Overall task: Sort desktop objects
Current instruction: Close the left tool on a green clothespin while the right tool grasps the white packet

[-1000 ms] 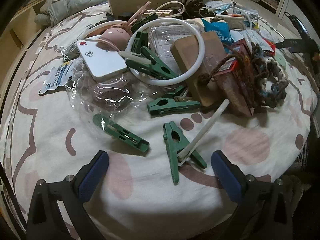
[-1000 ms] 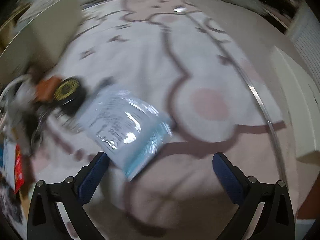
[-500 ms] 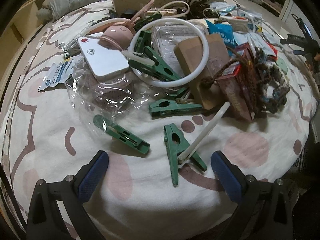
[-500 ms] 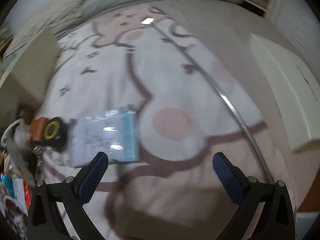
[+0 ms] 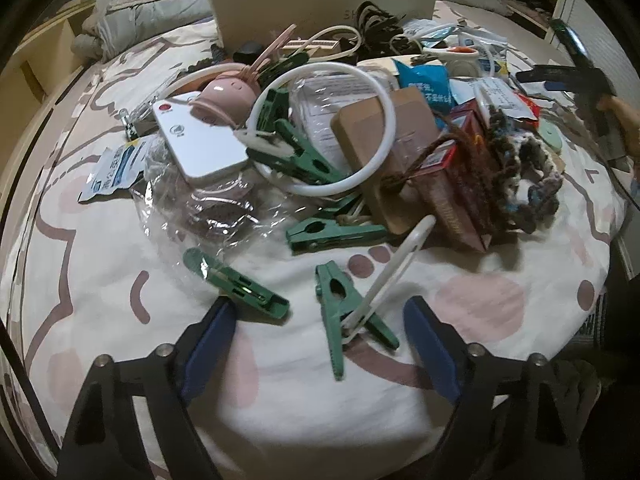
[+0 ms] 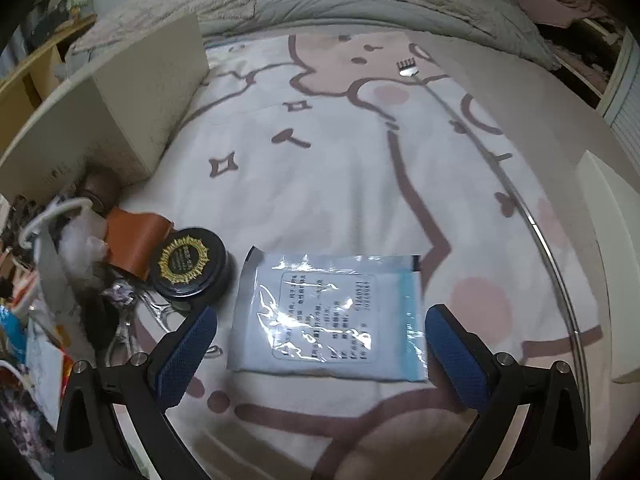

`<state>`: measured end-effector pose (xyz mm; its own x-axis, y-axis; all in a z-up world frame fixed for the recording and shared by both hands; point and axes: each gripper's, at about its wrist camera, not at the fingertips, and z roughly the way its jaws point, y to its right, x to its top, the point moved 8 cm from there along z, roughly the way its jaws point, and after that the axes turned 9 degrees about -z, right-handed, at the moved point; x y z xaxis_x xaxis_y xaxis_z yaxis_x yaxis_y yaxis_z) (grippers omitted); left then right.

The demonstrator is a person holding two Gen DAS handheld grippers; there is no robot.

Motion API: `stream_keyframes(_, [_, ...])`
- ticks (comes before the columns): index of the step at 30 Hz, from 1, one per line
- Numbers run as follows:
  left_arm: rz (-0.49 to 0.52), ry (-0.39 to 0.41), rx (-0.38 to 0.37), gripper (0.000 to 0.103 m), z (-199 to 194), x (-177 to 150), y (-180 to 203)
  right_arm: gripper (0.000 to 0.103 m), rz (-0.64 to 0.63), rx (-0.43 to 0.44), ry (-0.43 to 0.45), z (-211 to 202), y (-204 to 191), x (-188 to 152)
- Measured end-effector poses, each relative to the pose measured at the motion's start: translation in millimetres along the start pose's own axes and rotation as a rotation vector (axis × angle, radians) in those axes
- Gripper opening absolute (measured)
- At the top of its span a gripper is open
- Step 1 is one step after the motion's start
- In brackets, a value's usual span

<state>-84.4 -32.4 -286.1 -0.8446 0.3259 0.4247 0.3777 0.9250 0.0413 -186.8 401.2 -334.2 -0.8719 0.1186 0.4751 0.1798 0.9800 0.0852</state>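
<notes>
A pile of desktop clutter lies on a patterned cloth. In the left wrist view, a green clothespin [image 5: 340, 316] with a white stick [image 5: 392, 272] caught in it lies between the fingers of my left gripper [image 5: 320, 344]. The jaws are closing, and the blue pads [image 5: 208, 344] stand clear of the clothespin. Two more green clothespins [image 5: 236, 284] [image 5: 336, 234] lie just beyond. In the right wrist view, my right gripper [image 6: 322, 356] hangs open over a flat blue-and-white packet [image 6: 328, 316], which lies on the cloth between its fingers.
Behind the clothespins are a white ring [image 5: 324, 128], a white power bank [image 5: 198, 140], a brown block [image 5: 384, 132], yarn [image 5: 520, 168], clear wrap [image 5: 208, 208] and a cream box [image 5: 324, 4]. A black round tin [image 6: 188, 264] and an orange leather piece [image 6: 136, 240] lie left of the packet.
The left gripper's fingers have drawn closer together around the green clothespin. The right gripper has shifted, so the packet now lies centred between its fingers.
</notes>
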Motion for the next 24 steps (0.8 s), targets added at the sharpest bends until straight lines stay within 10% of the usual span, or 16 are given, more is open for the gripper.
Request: stream_keyframes(24, [-0.015, -0.006, -0.039, 0.046, -4, 8, 7, 0.103, 0.084, -0.067, -0.058, 17, 12, -14])
